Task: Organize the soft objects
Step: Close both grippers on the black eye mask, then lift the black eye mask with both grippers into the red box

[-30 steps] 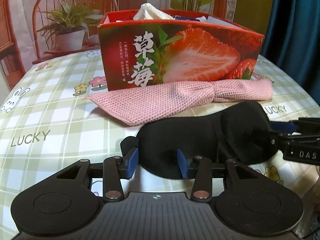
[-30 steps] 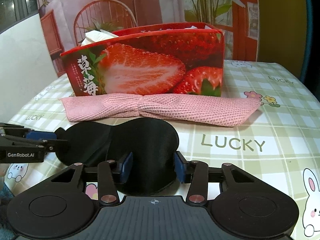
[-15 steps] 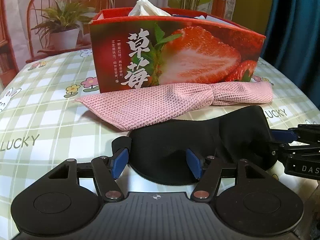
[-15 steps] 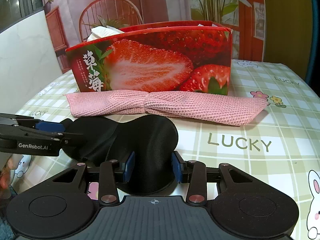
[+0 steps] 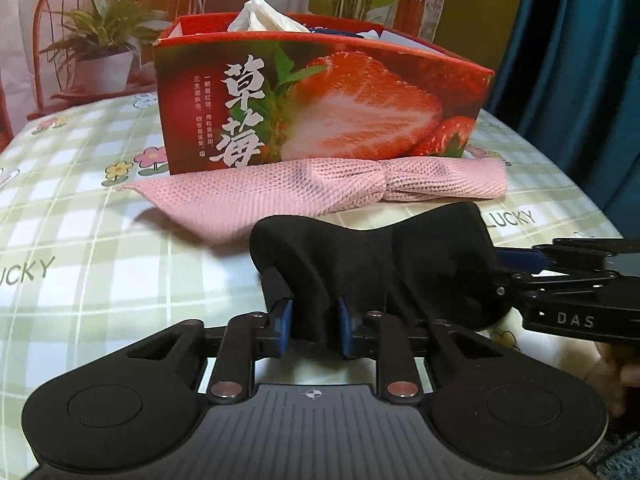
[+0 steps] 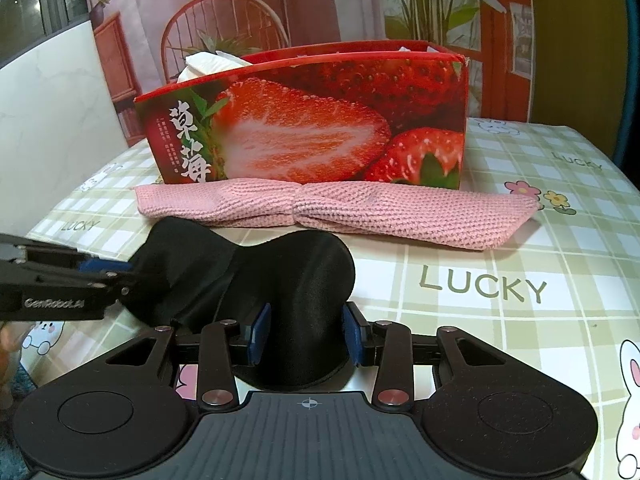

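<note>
Checked tablecloth (image 6: 500,240) printed with "LUCKY", flowers and rabbits, spread across the table. Strawberry-printed red box (image 6: 320,120) upright towards the rear, white tissue (image 5: 260,16) poking out of the open top. Pink knitted cloth (image 6: 340,208) stretched along the box's front wall. Black sleep mask (image 6: 288,264) just in front, one end pinched and bunched in the left gripper (image 5: 314,320), jaws having just closed on the fabric; other end clamped between the blue pads (image 6: 260,332) of the right gripper (image 6: 306,334).
</note>
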A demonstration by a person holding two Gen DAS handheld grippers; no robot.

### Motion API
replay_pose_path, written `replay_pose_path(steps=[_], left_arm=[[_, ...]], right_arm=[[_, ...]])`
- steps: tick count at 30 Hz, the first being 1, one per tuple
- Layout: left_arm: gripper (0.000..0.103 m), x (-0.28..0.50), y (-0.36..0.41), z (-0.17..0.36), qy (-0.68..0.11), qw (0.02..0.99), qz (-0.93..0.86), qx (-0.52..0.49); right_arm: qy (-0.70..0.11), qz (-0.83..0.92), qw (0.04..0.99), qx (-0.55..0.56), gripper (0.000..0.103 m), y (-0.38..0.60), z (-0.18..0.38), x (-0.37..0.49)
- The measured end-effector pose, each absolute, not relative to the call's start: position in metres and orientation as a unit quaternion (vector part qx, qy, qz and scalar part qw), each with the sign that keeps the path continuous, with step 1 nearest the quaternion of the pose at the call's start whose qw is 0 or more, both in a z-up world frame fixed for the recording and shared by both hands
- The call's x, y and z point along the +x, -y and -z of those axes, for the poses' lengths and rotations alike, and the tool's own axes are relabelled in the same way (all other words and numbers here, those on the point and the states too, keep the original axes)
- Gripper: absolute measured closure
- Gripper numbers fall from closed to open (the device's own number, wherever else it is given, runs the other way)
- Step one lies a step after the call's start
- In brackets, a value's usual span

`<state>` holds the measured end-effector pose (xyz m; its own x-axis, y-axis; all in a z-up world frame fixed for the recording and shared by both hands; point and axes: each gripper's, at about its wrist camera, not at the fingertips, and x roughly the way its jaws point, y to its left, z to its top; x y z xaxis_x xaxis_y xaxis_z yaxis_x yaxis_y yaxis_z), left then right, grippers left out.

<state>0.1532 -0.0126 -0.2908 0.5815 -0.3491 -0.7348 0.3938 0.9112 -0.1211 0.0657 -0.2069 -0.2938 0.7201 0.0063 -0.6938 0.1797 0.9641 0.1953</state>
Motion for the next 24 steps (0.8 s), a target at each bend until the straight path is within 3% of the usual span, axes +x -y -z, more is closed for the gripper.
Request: replay_pose_path(steps=[24], left_arm=[[0.079,0.1507,0.0128,0.292,-0.402,0.888,0.22,0.035]], right_arm=[[-0.363,0.037,0.923,0.124,0.066,0.2073,0.2958,0.0651]])
